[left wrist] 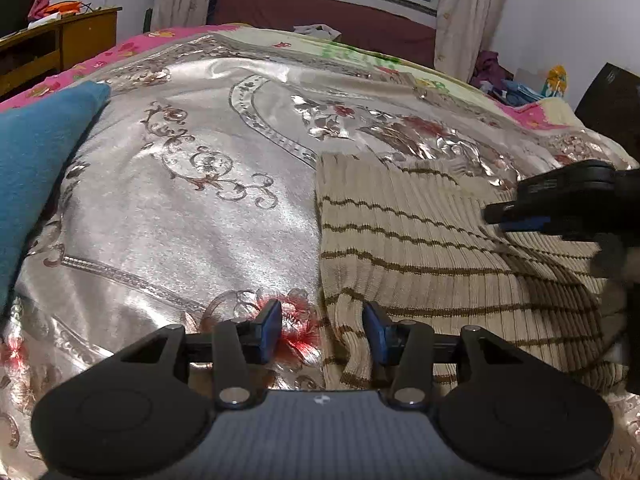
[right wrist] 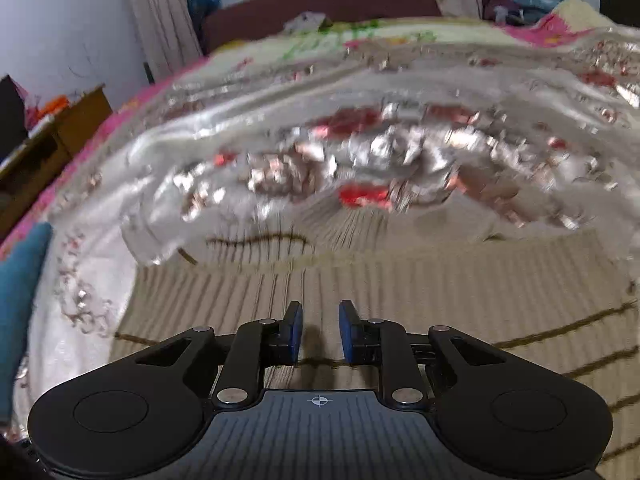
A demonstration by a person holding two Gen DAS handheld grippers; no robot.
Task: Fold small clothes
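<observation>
A beige ribbed sweater with thin brown stripes (left wrist: 420,240) lies flat on the shiny silver floral bedspread (left wrist: 192,216). My left gripper (left wrist: 322,322) hovers open over the sweater's near left edge; a fold of that edge sits loosely between its blue pads, which do not press on it. My right gripper (right wrist: 321,322) is open by a narrow gap just above the sweater (right wrist: 400,288), with nothing between its fingers. In the left wrist view it reaches in from the right edge (left wrist: 496,216) over the sweater's right half. The right wrist view is blurred.
A folded teal garment (left wrist: 36,168) lies at the left on the bed. A wooden desk (left wrist: 60,48) stands far left. A dark red bench (left wrist: 320,20) sits under the window, and a pile of clothes (left wrist: 492,68) lies in the far right corner.
</observation>
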